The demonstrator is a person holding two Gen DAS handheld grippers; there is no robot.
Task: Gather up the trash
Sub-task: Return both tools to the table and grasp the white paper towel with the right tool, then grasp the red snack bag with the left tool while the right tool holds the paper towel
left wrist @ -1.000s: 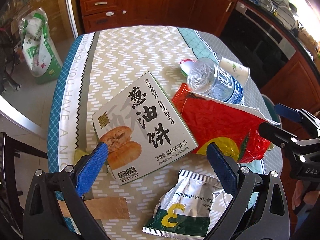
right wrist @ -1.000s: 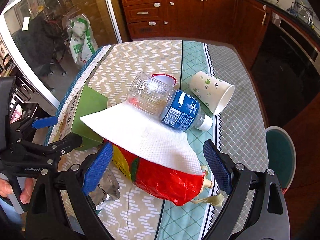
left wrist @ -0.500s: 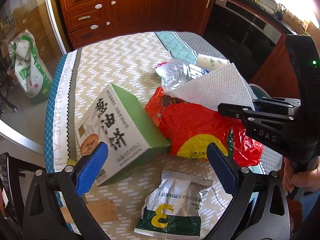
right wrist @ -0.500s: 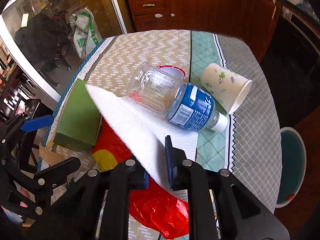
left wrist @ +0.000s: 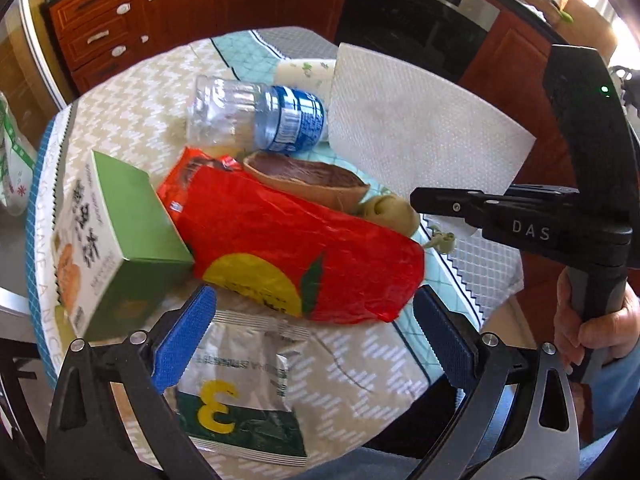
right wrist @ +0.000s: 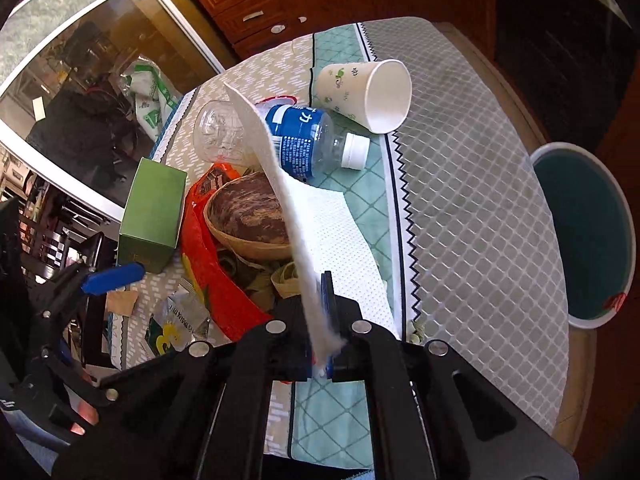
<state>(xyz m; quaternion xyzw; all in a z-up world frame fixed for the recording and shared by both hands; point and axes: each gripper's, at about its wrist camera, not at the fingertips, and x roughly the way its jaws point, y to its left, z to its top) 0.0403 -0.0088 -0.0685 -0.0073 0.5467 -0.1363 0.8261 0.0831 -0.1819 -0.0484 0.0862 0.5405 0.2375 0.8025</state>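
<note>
Right gripper [right wrist: 320, 344] clamped on one corner of the white paper towel [left wrist: 420, 128], jaws pressed together with the sheet pinched between the blue pads at bottom centre of the right wrist view. Towel lifted clear of the pile; in the left wrist view it hangs as a flat sheet in the upper right, in the right wrist view it runs edge-on as a thin white strip up toward the upper left, with a folded part lying over the table [right wrist: 480, 184] below it. Left gripper [left wrist: 312, 336] wide open, nothing between its blue pads, low centre of the left wrist view over the silver and green snack packet [left wrist: 240, 396] marked 3. Person's hand [left wrist: 600, 328] grips the right tool's handle at the right edge.

Rest of the trash sits on the patterned tablecloth: red plastic bag [left wrist: 296, 248] in the middle, brown coconut-like shell [right wrist: 248, 216] and peel scraps behind it, green box [left wrist: 120, 236] tipped on its side at left touching the bag, empty water bottle [right wrist: 296, 140] lying down above, paper cup [right wrist: 364, 92] on its side just beside the bottle cap. Teal bin [right wrist: 588, 240] on the floor at right edge of the right wrist view, well apart from the pile. Wooden cabinets across the top
</note>
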